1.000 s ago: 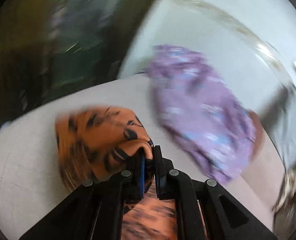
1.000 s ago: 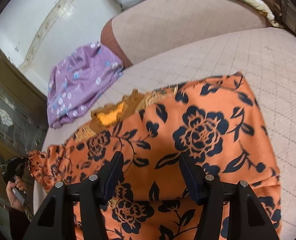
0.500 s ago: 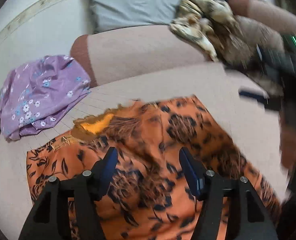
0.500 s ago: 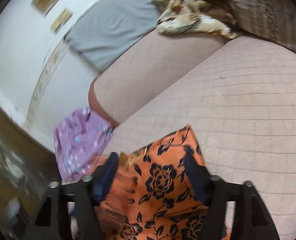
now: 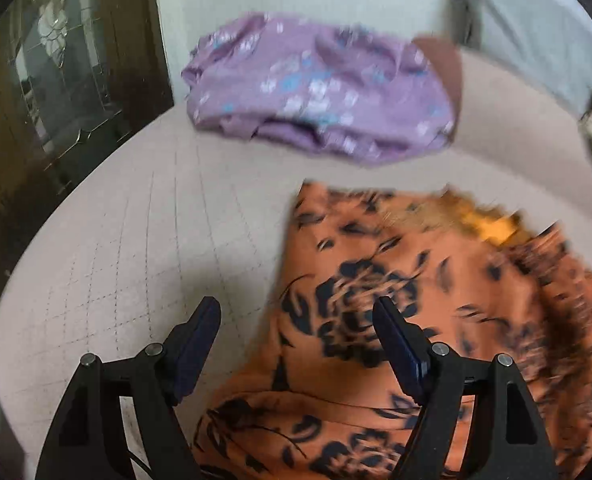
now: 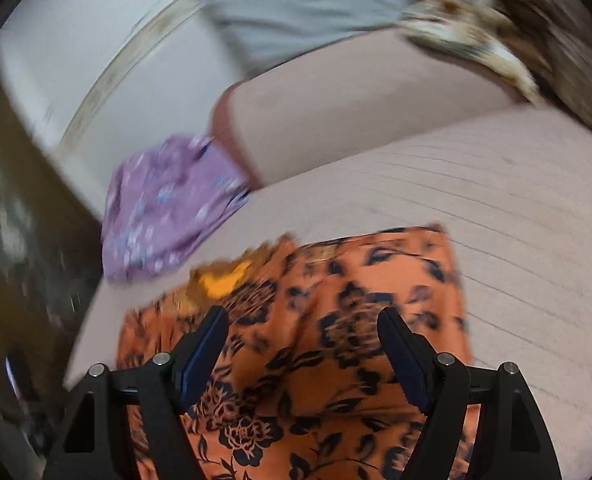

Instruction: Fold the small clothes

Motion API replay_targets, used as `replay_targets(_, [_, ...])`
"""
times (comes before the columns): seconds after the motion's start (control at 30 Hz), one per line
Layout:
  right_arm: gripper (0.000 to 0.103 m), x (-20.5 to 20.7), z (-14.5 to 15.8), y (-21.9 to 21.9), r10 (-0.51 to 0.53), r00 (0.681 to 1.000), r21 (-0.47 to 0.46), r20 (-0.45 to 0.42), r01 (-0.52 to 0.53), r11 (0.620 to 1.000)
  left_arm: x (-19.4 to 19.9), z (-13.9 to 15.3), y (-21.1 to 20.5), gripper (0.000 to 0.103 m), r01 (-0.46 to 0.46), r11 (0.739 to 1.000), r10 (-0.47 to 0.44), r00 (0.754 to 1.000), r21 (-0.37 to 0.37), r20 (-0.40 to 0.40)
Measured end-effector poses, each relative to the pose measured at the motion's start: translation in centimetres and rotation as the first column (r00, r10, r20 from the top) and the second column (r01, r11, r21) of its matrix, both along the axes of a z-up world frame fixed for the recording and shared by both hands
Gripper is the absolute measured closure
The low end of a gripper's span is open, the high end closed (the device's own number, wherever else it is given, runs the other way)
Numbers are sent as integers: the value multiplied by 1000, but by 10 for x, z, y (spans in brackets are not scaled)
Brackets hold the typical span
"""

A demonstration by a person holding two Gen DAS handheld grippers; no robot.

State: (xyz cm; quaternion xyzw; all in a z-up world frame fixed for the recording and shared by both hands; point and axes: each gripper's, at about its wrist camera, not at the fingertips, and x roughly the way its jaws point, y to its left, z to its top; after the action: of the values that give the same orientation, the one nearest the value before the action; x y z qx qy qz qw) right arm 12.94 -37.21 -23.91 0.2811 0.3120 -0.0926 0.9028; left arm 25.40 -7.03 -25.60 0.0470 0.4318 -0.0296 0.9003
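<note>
An orange garment with black flowers [image 5: 436,320] lies folded on the pale quilted seat [image 5: 155,240]. Its yellow inner patch [image 5: 488,228] shows at the far edge. My left gripper [image 5: 296,328] is open and empty, hovering over the garment's left edge. In the right wrist view the same garment [image 6: 336,340] lies under my right gripper [image 6: 302,340], which is open and empty above it. A purple flowered garment [image 5: 316,88] lies crumpled beyond the orange one; it also shows in the right wrist view [image 6: 163,208].
A padded backrest [image 6: 356,112] rises behind the seat, with a grey cushion [image 6: 316,4] and a beige patterned cloth [image 6: 468,36] on it. A dark glass-fronted cabinet [image 5: 55,80] stands left of the seat edge.
My left gripper let go of the orange garment's corner, opened, and swung back over its left edge. My right gripper stayed open while its view swung over the garment.
</note>
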Motion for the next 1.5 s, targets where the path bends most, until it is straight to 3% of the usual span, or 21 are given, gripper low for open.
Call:
replay_targets(0.1, [23,26,-5,33,77,996,-141,-45,-83,986,12,-15,-13,24,13,997,-9,999,80,-53])
replay_targets(0.17, [23,43,-9,46,104,991,-185,-80,-117,976,19,-21,-19,24,23,992,-13,997,122,-80])
replay_targets(0.4, [25,139,-37,81,142,942,-279,-303,-230,932,28,-24,-18,22,13,995,-3,995,101,-96])
replay_targets(0.43, [30,149,-45,83,124,930,-291,-346,-232,928,29,-27,-20,22,14,995,-5,995,99,-97])
replay_targets(0.47, [49,160,-59,82,96,907,-294,-409,-231,928,29,-26,-18,22,14,996,-4,995,92,-100])
replay_targets(0.5, [53,164,-66,80,101,903,-275,-418,-232,933,29,-26,-17,22,11,996,-3,994,83,-105])
replay_targets(0.53, [64,160,-64,75,96,920,-275,-381,-212,938,30,-26,-15,21,7,997,1,994,77,-107])
replay_targets(0.57, [92,154,-60,70,73,925,-291,-373,-191,937,33,-27,-15,20,5,997,3,994,76,-106])
replay_targets(0.6, [94,146,-54,63,52,933,-289,-356,-163,943,33,-27,-15,20,4,997,4,994,74,-106])
replay_targets(0.77, [94,57,-17,-6,-73,984,-179,-165,43,983,24,-25,-17,20,-9,996,17,996,88,-90])
replay_targets(0.83, [94,21,-20,-32,-107,981,-107,-161,91,990,23,-25,-18,20,-12,995,20,997,100,-79])
replay_targets(0.93, [93,-23,-48,-61,-108,975,43,-194,118,992,18,-26,-24,19,-7,991,15,998,131,-58])
replay_targets(1.03, [79,-41,-87,-74,-66,949,215,-308,137,967,13,-26,-26,19,-2,986,8,999,166,-36])
replay_targets(1.1, [78,-56,-94,-91,-73,958,388,-277,181,904,12,-26,-25,19,-2,985,7,999,170,-32])
replay_targets(1.13, [74,-60,-92,-97,-82,959,414,-270,193,890,11,-25,-24,19,-4,985,9,999,173,-31])
replay_targets(1.17, [70,-67,-85,-103,-110,961,410,-255,210,888,10,-25,-23,19,-5,984,10,1000,178,-28])
replay_targets(1.27, [52,-82,-61,-110,-244,946,242,-214,294,925,8,-23,-25,19,-12,979,14,1000,202,-12])
replay_targets(1.3, [52,-85,-55,-111,-270,947,214,-175,304,928,7,-21,-25,19,-18,978,19,1000,206,-2])
replay_targets(1.4, [52,-70,-44,-106,-197,976,243,-88,213,946,4,-14,-25,19,-25,984,22,1000,178,22])
replay_targets(1.5, [52,-41,-40,-85,-115,990,172,-84,128,977,2,-9,-27,19,-20,986,12,999,167,50])
